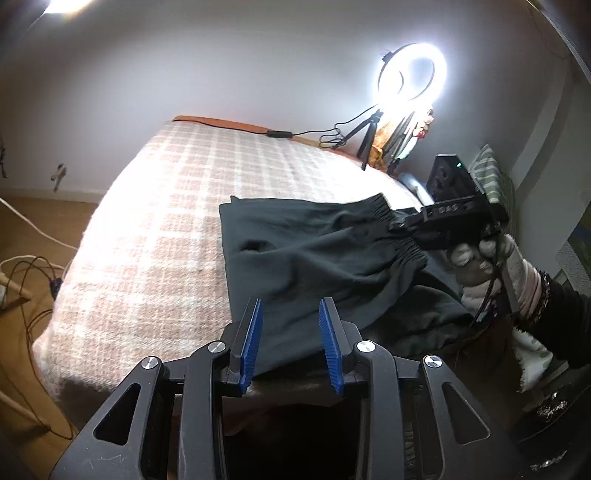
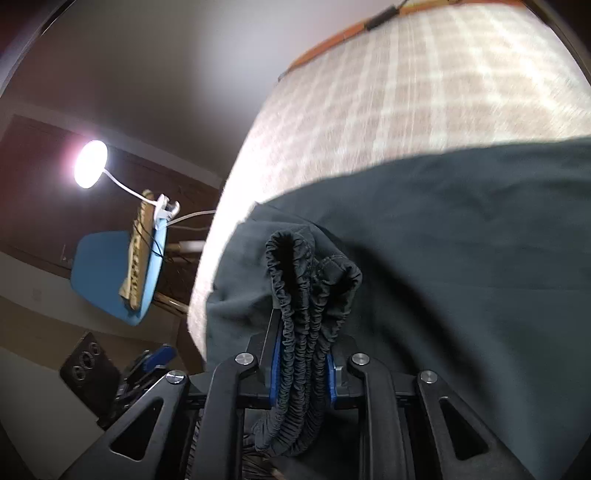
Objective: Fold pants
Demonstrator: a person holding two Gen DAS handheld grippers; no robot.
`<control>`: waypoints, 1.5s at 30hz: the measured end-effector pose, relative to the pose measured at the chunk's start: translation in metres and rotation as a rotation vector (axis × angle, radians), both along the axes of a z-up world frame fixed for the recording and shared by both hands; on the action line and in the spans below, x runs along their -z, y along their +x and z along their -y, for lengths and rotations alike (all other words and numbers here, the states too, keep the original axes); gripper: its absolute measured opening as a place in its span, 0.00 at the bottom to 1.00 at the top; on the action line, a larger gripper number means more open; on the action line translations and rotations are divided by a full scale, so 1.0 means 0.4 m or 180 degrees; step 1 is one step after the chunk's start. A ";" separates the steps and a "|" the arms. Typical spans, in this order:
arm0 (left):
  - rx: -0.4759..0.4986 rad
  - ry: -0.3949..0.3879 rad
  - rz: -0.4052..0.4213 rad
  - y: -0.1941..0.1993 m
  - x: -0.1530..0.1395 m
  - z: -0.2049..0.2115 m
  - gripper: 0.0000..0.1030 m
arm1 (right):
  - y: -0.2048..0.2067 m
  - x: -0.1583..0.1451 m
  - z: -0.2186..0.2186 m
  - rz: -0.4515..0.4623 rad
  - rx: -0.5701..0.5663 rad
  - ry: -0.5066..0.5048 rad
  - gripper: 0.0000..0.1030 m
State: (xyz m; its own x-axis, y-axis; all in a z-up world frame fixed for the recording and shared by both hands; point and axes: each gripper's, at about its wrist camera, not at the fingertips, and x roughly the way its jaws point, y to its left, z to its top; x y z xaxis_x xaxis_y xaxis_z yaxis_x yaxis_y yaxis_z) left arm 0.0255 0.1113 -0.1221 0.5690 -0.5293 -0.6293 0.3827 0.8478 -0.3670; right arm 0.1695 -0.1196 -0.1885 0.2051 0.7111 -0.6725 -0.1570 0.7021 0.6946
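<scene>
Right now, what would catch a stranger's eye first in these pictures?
Probably the glowing ring light by the wall behind the bed. Then the dark pants spread on the checked blanket, their elastic waistband clamped in the right gripper, while the left gripper hovers open over them.

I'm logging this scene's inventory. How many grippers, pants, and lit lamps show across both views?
Grippers: 2, left gripper and right gripper
Pants: 1
Lit lamps: 3, ring light, desk lamp, corner light
Total: 6
</scene>
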 end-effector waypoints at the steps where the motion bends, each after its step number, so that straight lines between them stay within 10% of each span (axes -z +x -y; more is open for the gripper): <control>1: 0.0038 0.0002 0.0011 0.003 0.001 0.013 0.38 | -0.005 -0.021 0.022 0.0028 0.0018 -0.0021 0.16; 21: 0.0560 0.0095 -0.0233 0.082 0.052 0.179 0.47 | -0.074 0.020 0.285 -0.0159 0.0481 -0.0341 0.18; 32: 0.0282 0.0007 -0.0406 0.043 0.089 0.146 0.47 | -0.082 -0.124 0.241 0.0581 0.0385 -0.1436 0.46; 38: 0.0014 -0.0173 -0.0445 0.034 0.106 0.106 0.47 | -0.006 -0.243 0.068 0.1150 -0.0322 -0.1429 0.46; 45: 0.0009 -0.0456 -0.0560 0.048 0.129 0.105 0.47 | 0.174 -0.171 -0.158 0.0954 -0.1193 -0.0993 0.44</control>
State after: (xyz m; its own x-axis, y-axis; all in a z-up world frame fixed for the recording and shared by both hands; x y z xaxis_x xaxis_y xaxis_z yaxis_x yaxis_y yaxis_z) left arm 0.0447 0.0694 -0.1738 0.4555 -0.6219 -0.6370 0.3045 0.7812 -0.5449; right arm 0.2390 -0.0566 -0.1203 0.1912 0.5492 -0.8135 -0.5929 0.7252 0.3502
